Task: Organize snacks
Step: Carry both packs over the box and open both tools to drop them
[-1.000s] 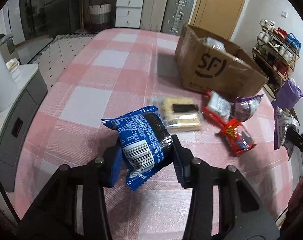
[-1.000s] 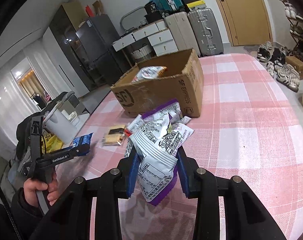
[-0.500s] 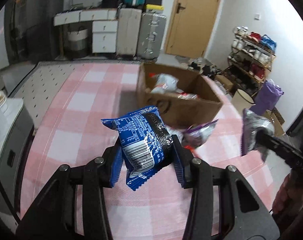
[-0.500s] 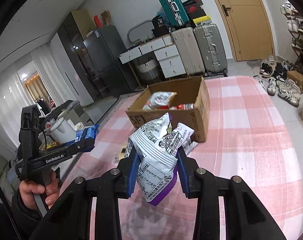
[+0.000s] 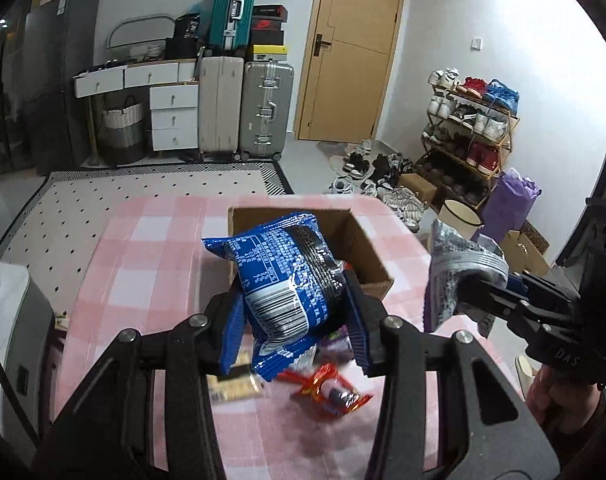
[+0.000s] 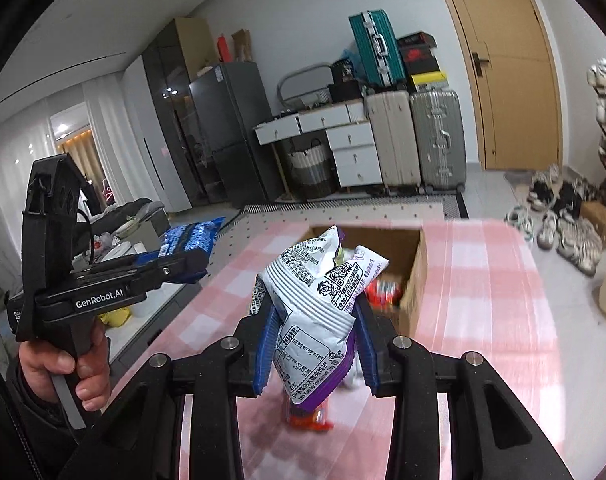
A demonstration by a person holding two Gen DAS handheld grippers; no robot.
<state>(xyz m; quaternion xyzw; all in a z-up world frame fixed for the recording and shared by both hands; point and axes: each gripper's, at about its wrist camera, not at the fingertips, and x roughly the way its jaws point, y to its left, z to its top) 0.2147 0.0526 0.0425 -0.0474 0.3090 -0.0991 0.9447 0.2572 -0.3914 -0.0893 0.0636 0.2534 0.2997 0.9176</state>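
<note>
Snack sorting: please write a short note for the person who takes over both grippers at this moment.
Left gripper: shut on the blue snack pack, held in the air before the cardboard box.
Right gripper: shut on the white and purple chip bag, also raised near the box.
Done: at least one red packet shows inside the box in the right wrist view.
Left: drop both held packs into the box, then collect the red snack packet and the pale packet lying on the pink checked tablecloth.
</note>
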